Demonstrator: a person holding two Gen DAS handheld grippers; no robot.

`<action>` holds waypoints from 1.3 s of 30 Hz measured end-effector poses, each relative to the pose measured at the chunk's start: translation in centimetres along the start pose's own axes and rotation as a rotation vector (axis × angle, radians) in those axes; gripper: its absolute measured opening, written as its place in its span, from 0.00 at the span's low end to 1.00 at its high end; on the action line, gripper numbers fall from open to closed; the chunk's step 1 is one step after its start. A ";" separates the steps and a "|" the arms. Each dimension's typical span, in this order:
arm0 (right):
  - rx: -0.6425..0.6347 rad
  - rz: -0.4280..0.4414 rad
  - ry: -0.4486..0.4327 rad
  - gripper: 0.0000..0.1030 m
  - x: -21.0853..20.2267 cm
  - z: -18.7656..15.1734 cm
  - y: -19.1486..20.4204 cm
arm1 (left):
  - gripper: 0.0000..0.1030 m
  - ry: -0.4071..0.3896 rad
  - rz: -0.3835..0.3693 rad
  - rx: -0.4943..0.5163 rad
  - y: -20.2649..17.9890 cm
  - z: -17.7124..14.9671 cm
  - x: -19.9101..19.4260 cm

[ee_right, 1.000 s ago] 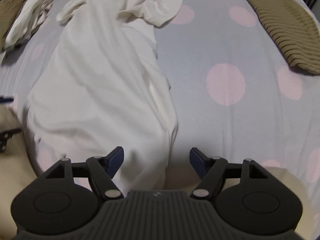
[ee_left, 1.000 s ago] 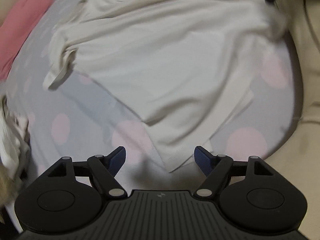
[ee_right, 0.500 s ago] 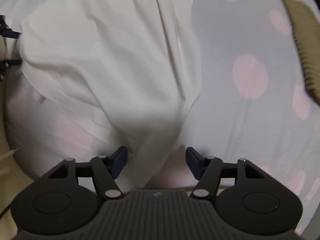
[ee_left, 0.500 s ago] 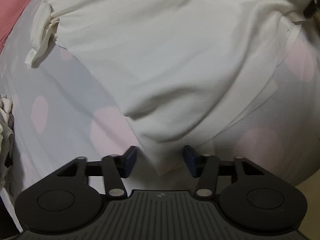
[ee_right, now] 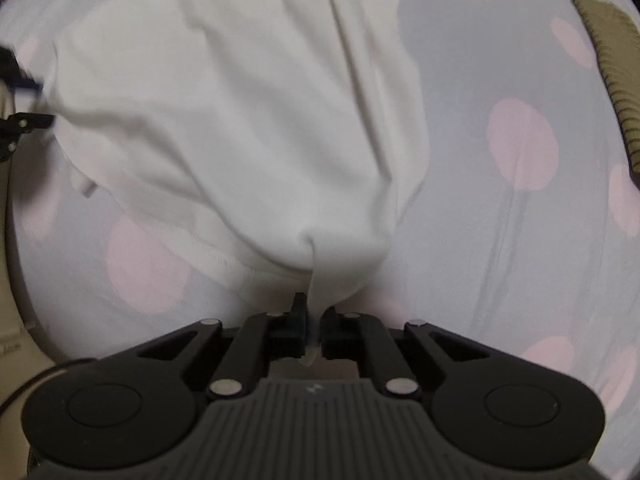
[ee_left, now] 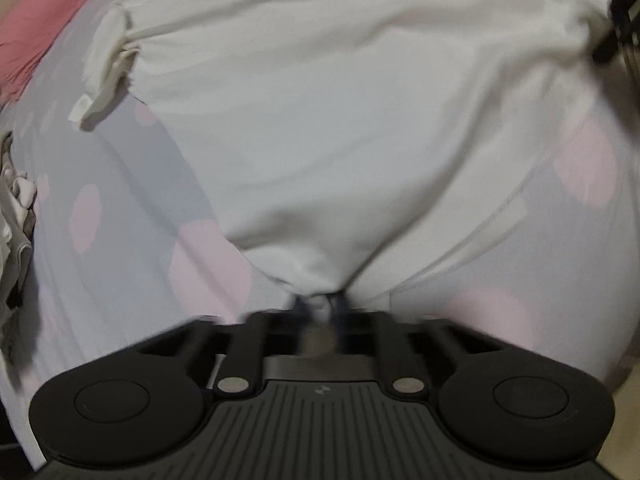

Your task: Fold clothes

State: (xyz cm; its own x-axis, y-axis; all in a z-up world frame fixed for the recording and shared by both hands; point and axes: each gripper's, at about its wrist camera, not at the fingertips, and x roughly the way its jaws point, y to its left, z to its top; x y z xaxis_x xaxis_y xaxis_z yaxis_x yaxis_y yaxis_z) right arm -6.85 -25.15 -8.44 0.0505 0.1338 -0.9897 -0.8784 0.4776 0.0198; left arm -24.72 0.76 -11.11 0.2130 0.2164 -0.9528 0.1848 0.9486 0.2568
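Note:
A white garment [ee_left: 340, 112] lies spread on a grey sheet with pink dots [ee_left: 132, 208]. My left gripper [ee_left: 319, 305] is shut on a corner of its near hem, the cloth bunched between the fingers. In the right wrist view the same white garment [ee_right: 240, 112] runs away from me, and my right gripper [ee_right: 313, 316] is shut on another corner of the hem. The other gripper [ee_right: 20, 124] shows at that view's left edge, at the garment's other corner.
A pink cloth [ee_left: 36, 28] lies at the far left and a crumpled white pile [ee_left: 14, 208] at the left edge. A tan ribbed garment [ee_right: 616, 80] lies at the far right. The bed edge [ee_right: 16, 280] runs close on the left.
Both grippers have moved forward onto the hem and closed on it. The cloth now bunches and lifts at each grip.

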 end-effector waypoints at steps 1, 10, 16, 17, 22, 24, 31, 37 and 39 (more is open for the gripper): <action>0.005 -0.012 -0.003 0.05 -0.1 -0.3 -0.3 | 0.04 -0.007 0.004 -0.002 -0.2 -0.1 0.0; 0.149 0.043 -0.097 0.05 -5.4 -2.6 -3.5 | 0.03 -0.073 -0.020 -0.150 1.0 -3.1 -5.6; 0.134 0.061 -0.123 0.05 -8.8 -2.3 -0.9 | 0.03 -0.103 -0.022 -0.218 1.3 -5.1 -10.7; 0.131 0.065 -0.127 0.05 -9.4 -2.5 -0.7 | 0.03 -0.106 -0.023 -0.229 1.3 -5.3 -11.5; 0.152 0.060 -0.149 0.05 -11.3 -2.7 0.3 | 0.02 -0.099 -0.049 -0.212 1.0 -5.8 -14.8; 0.143 0.048 -0.144 0.05 -11.8 -2.6 0.9 | 0.02 -0.088 -0.036 -0.184 0.8 -5.6 -15.3; 0.170 0.032 -0.103 0.05 -7.7 -1.9 0.5 | 0.10 0.035 -0.069 -0.183 1.6 -5.6 -9.8; 0.230 -0.051 -0.109 0.57 -5.3 -2.8 -1.5 | 0.53 0.059 0.008 -0.181 1.8 -6.9 -8.4; 0.261 -0.019 -0.133 0.57 -6.1 -3.2 -2.6 | 0.53 0.034 -0.023 -0.220 2.8 -7.2 -9.2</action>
State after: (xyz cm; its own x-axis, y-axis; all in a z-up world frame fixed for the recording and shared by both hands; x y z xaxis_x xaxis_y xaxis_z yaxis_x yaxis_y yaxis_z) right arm -6.43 -29.96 -2.87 0.1426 0.2270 -0.9634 -0.7258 0.6858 0.0542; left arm -33.10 3.11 -2.82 0.1783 0.1979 -0.9639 -0.0253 0.9802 0.1965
